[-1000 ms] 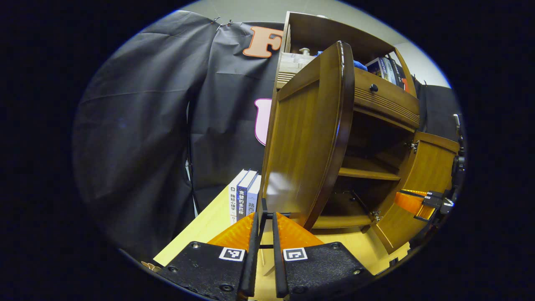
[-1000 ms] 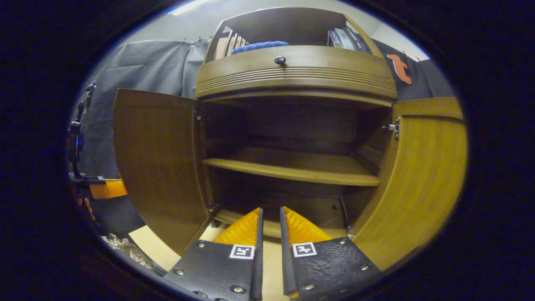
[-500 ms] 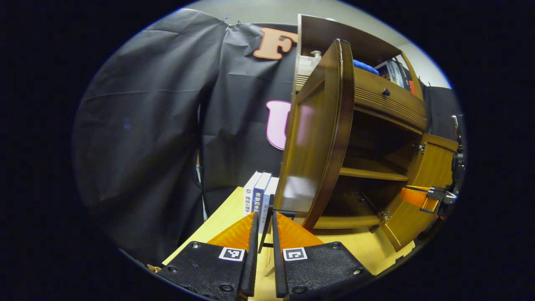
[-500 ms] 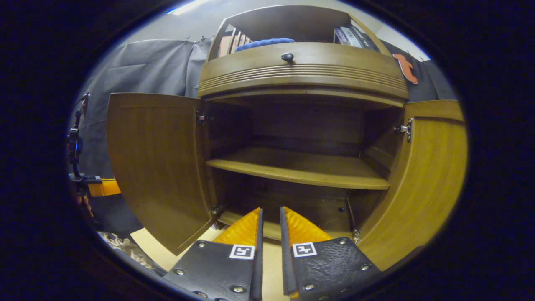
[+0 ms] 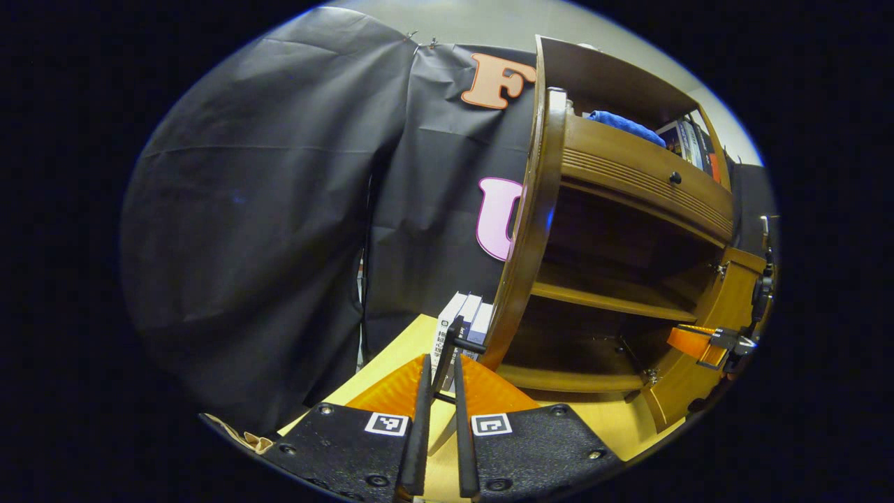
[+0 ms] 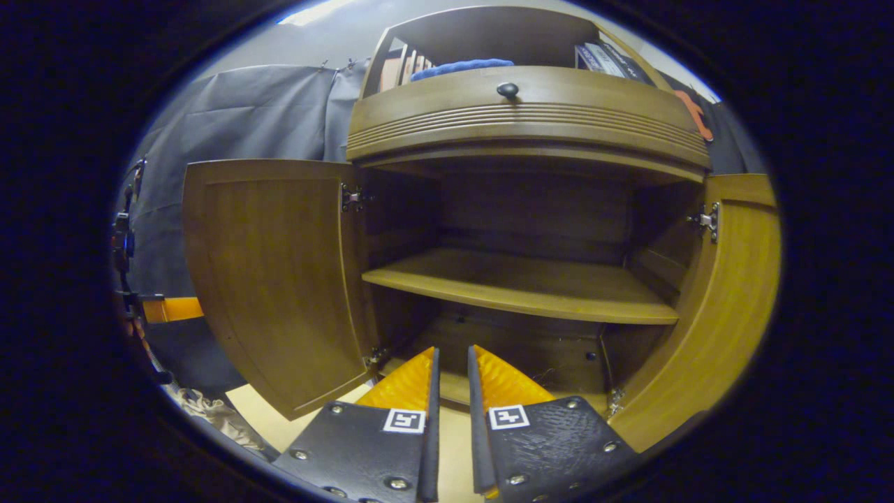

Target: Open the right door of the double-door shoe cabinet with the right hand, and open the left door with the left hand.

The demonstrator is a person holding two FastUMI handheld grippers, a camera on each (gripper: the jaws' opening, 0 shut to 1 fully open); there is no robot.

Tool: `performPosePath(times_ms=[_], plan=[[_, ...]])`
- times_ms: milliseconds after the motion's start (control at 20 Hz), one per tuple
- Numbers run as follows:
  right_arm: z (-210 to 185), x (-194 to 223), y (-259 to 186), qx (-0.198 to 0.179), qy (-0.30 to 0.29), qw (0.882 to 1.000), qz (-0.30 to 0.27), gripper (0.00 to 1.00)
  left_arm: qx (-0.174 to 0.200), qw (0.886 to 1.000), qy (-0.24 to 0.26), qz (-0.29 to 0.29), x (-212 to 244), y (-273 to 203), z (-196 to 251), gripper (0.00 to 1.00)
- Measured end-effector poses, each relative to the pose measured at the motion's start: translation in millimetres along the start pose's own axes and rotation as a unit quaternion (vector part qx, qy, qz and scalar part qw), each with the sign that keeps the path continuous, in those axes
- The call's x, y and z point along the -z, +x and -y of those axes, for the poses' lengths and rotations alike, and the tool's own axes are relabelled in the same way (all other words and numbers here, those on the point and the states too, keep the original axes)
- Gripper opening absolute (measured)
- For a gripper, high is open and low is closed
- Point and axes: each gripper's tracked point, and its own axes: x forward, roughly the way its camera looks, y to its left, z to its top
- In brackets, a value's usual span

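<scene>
Left claw (image 5: 438, 363), its fingers nearly pressed together and holding nothing, now sees the left door (image 5: 525, 230) edge-on, swung wider than a second ago; the curved, glossy wooden cabinet (image 5: 628, 175) stands on a pale surface (image 5: 391, 363) beside upright books (image 5: 461, 321). Right claw (image 6: 450, 370), likewise almost closed and empty, faces the open interior with its flat wooden shelf (image 6: 524, 286); the right door (image 6: 726, 314) has drifted rightward since.

One cabinet (image 6: 531, 119), two open doors (image 6: 272, 279), one inner shelf (image 6: 524, 286), three books (image 5: 462, 328), one knob (image 6: 507, 89).
</scene>
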Motion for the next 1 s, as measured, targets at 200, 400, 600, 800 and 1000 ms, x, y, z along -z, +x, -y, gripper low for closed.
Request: performPosePath(times_ms=[200,400,600,800,1000], plan=[[-5,1,3,-0.011,-0.001,1.0,-0.001,0.19,0.008,0.999,0.018,0.025,-23,-22,16,0.19],[-7,0,3,-0.016,-0.002,1.0,0.0,0.19,0.015,0.998,0.045,0.05,-47,-39,31,0.19],[-4,-2,-2,-0.012,-0.001,1.0,0.003,0.19,0.049,0.994,0.06,0.073,-69,-49,63,0.19],[15,-6,-19,0.008,0.003,1.0,0.011,0.19,0.091,0.99,0.076,0.082,-76,-43,99,0.19],[41,-15,-37,0.042,0.001,0.999,0.022,0.19,0.138,0.982,0.096,0.084,-78,-37,136,0.11]])
